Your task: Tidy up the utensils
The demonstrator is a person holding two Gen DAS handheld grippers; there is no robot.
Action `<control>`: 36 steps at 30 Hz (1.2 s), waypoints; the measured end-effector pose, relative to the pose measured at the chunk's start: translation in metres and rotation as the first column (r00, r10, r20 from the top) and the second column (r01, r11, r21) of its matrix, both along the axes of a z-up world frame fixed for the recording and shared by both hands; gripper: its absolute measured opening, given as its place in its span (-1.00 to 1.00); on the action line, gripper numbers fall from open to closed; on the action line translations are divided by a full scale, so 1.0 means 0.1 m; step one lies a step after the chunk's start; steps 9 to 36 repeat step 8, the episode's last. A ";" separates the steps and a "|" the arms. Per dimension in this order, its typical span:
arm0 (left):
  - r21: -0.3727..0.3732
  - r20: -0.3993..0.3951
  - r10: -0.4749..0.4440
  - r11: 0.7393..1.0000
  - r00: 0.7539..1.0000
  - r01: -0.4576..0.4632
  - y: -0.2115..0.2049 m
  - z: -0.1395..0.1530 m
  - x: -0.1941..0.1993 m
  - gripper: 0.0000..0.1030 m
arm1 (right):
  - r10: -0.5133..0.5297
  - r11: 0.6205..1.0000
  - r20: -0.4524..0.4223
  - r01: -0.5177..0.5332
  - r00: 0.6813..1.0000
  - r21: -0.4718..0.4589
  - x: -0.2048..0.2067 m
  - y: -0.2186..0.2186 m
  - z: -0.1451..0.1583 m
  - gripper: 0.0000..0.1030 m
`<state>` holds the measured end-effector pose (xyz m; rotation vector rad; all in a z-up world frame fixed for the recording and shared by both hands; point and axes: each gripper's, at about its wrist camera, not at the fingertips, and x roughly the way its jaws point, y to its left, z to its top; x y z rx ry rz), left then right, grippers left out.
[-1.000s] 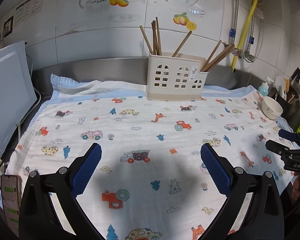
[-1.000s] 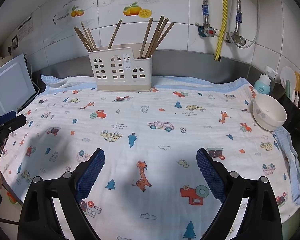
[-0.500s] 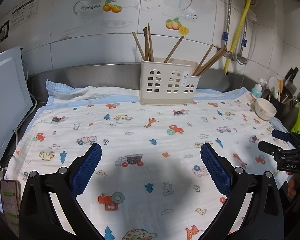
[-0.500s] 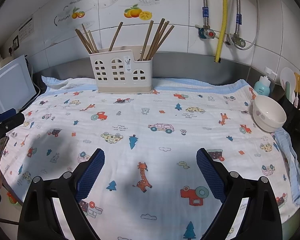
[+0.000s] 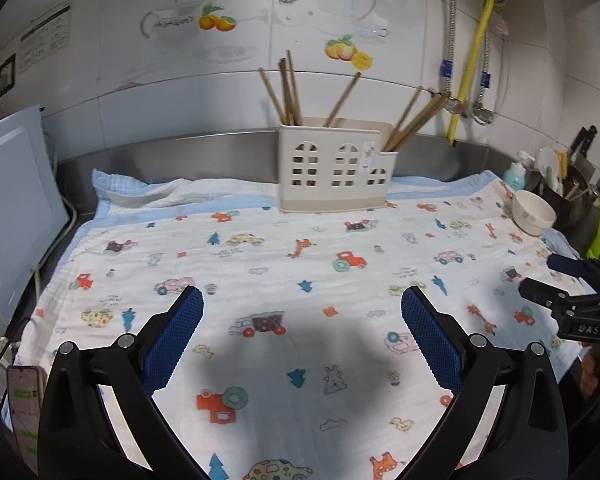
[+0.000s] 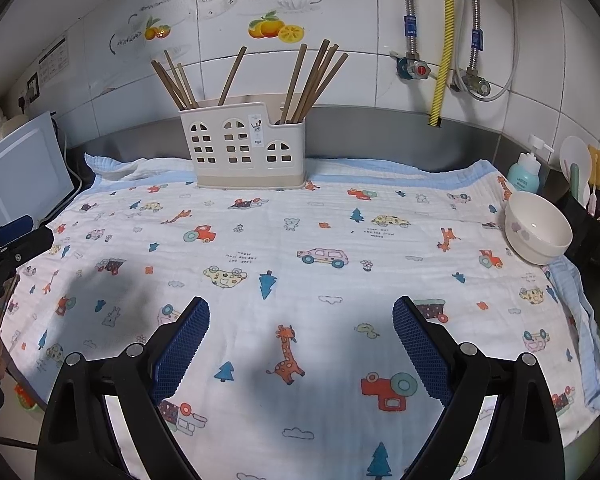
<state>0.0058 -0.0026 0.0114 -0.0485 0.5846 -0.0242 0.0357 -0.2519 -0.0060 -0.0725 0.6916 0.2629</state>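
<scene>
A cream house-shaped utensil holder (image 5: 334, 172) (image 6: 244, 152) stands at the back of the counter on a printed cloth (image 5: 284, 264) (image 6: 300, 240). Several brown chopsticks (image 5: 288, 88) (image 6: 312, 80) stick up from its compartments. My left gripper (image 5: 302, 300) hovers open over the cloth's near part, nothing between its blue pads. My right gripper (image 6: 301, 312) is also open and empty over the near cloth. Each gripper shows at the edge of the other's view, the right one (image 5: 556, 276) and the left one (image 6: 16, 236).
A white bowl (image 6: 538, 232) (image 5: 534, 212) sits at the cloth's right edge. A soap bottle (image 6: 525, 172), a dark utensil pot and knives crowd the far right. A white appliance (image 5: 8, 208) stands at left, a phone (image 5: 26, 404) near the left corner. Pipes run down the tiled wall.
The left wrist view has drawn back and up a little, so the holder looks smaller and further. The right view has barely shifted. Both grippers stay open.
</scene>
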 end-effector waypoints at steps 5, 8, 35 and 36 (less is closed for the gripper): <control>-0.003 0.000 0.002 1.000 1.000 -0.002 -0.01 0.01 0.01 0.90 | -0.001 1.000 0.000 0.001 1.000 0.000 0.00 0.00 0.00 0.76; 0.008 -0.006 0.004 1.000 1.000 -0.004 -0.02 0.01 0.02 0.90 | -0.001 1.000 0.000 0.001 1.000 0.000 0.00 0.00 0.00 0.76; 0.008 -0.006 0.004 1.000 1.000 -0.004 -0.02 0.01 0.02 0.90 | -0.001 1.000 0.000 0.001 1.000 0.000 0.00 0.00 0.00 0.76; 0.008 -0.006 0.004 1.000 1.000 -0.004 -0.02 0.01 0.02 0.90 | -0.001 1.000 0.000 0.001 1.000 0.000 0.00 0.00 0.00 0.76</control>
